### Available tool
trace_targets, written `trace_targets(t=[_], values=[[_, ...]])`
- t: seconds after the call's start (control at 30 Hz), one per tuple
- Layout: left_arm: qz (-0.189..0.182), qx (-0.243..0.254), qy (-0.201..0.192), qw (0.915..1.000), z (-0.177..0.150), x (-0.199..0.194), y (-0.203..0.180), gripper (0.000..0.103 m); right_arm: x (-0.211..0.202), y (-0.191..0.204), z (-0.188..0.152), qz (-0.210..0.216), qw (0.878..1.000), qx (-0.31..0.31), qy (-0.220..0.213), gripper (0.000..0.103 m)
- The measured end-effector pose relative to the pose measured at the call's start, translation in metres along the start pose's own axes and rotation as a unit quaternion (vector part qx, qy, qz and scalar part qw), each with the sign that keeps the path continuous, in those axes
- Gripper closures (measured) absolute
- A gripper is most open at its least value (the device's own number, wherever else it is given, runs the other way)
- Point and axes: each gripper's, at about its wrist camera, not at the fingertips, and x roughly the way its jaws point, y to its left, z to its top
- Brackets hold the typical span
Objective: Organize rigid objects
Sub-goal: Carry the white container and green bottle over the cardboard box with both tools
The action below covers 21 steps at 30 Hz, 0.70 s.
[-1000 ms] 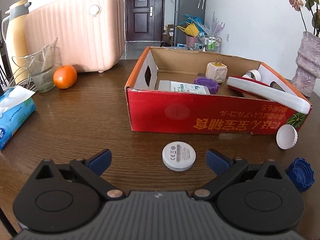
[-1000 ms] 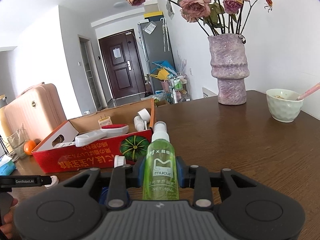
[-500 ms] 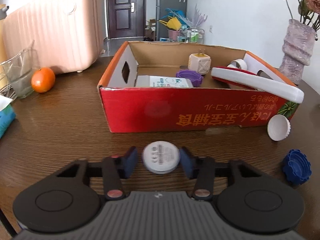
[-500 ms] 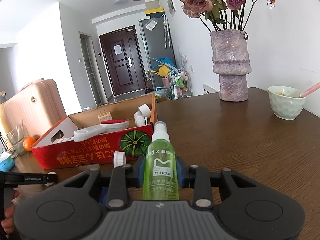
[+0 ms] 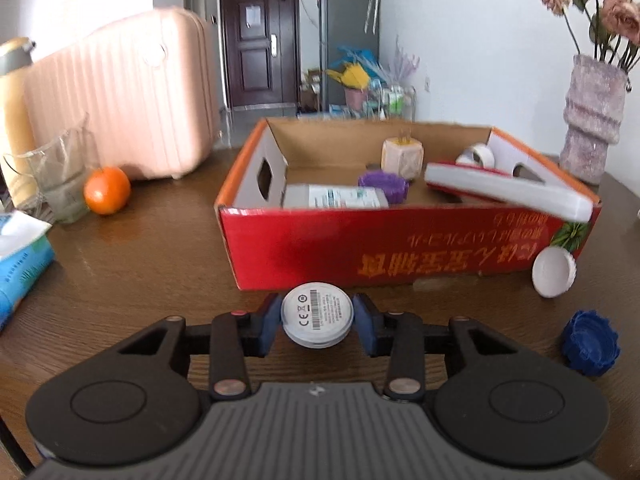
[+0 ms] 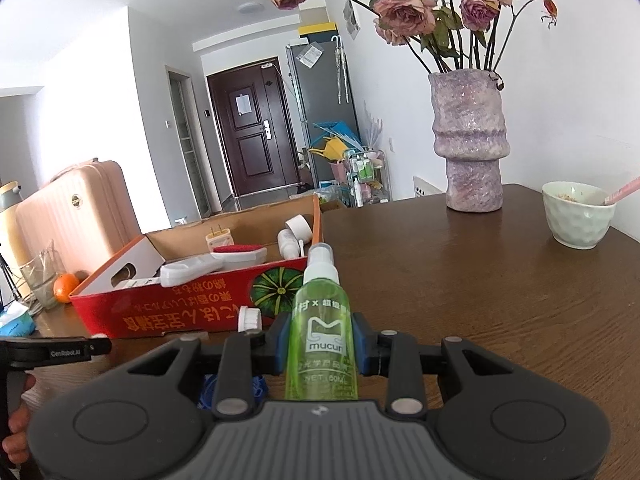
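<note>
Step in hand: pick-up of a loose piece for the red cardboard box [image 5: 360, 248].

Left gripper [image 5: 317, 322]: jaws just closed in, now clamped on the white round disc [image 5: 317, 314], pads on both its edges, label side up, just in front of the box's near wall. Whether clear of the wooden table [image 5: 160, 248] or not, hard to tell.

Right gripper [image 6: 320, 344]: clenched around the green spray bottle [image 6: 320, 328], nozzle pointing forward, near the box's watermelon-printed corner.

Already inside the box: purple cap [image 5: 383, 186], cube plug adapter [image 5: 402, 157], white handled brush [image 5: 508, 192] resting across the rim, tape roll [image 5: 478, 155].

Left out on the table: white cap [image 5: 554, 272] leaning on the box front, blue cap [image 5: 590, 348] nearby.

Next, probably: lift the disc above the front wall, carry forward over an open patch of the box floor, release. Needs enough height to clear the rim and the brush handle. Bottle likely follows.
</note>
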Motion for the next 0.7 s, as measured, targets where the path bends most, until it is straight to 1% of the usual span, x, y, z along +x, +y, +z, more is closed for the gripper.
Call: trace_targets(t=[0.37,0.53,0.7], values=[[0.011,-0.033,-0.033,0.9989,0.003,-0.031,0.001,0.063,-0.009,0.006,0.000,0.008,1.000,-0.006,-0.016,0.073],[0.015,-0.037,-0.045,0.9982,0.002,-0.046,-0.001,0.063,-0.013,0.010,0.000,0.013,1.000,-0.011,-0.023,0.073],[0.012,-0.045,-0.063,0.9969,0.002,-0.063,-0.002,0.063,-0.017,0.015,-0.001,0.017,0.999,-0.015,-0.029,0.073]])
